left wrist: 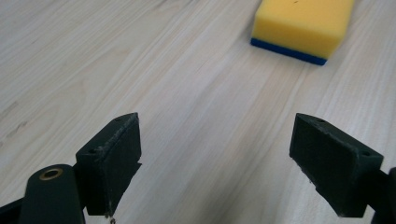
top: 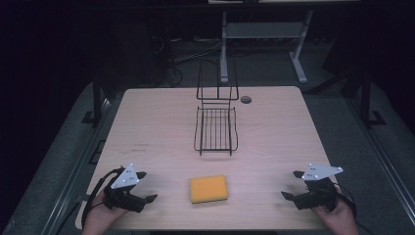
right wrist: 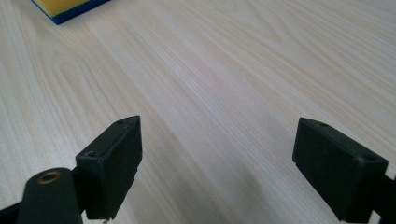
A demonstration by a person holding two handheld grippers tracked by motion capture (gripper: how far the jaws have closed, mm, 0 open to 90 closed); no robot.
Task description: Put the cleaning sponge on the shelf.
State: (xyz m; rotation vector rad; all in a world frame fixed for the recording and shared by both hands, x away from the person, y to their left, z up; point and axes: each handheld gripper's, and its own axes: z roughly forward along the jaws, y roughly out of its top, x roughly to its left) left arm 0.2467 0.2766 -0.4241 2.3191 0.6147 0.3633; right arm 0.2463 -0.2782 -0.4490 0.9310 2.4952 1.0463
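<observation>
Light wood table (top: 274,127) against a dark room, desk legs and cables on the floor behind it. Yellow sponge (top: 209,189) with a blue underside lies flat near the table's front edge, roughly centred between the two grippers and touching neither. Black wire rack (top: 216,128) sits behind the sponge toward table centre, tall back frame at its far end; small round grommet (top: 245,99) just right of that frame.

Left gripper (top: 146,186) low at front left, held in a hand, jaws wide apart with nothing between them, pointing toward the sponge. Left gripper view: sponge (left wrist: 303,25) at top right, beyond the jaws, bare wood between.

Right gripper (top: 292,184) low at front right, also hand-held, jaws spread wide, nothing gripped, aimed inward. Right gripper view: sponge corner (right wrist: 65,8) at top left, well apart from the jaws.

Grey three-cornered plates sit on top of both grippers.
</observation>
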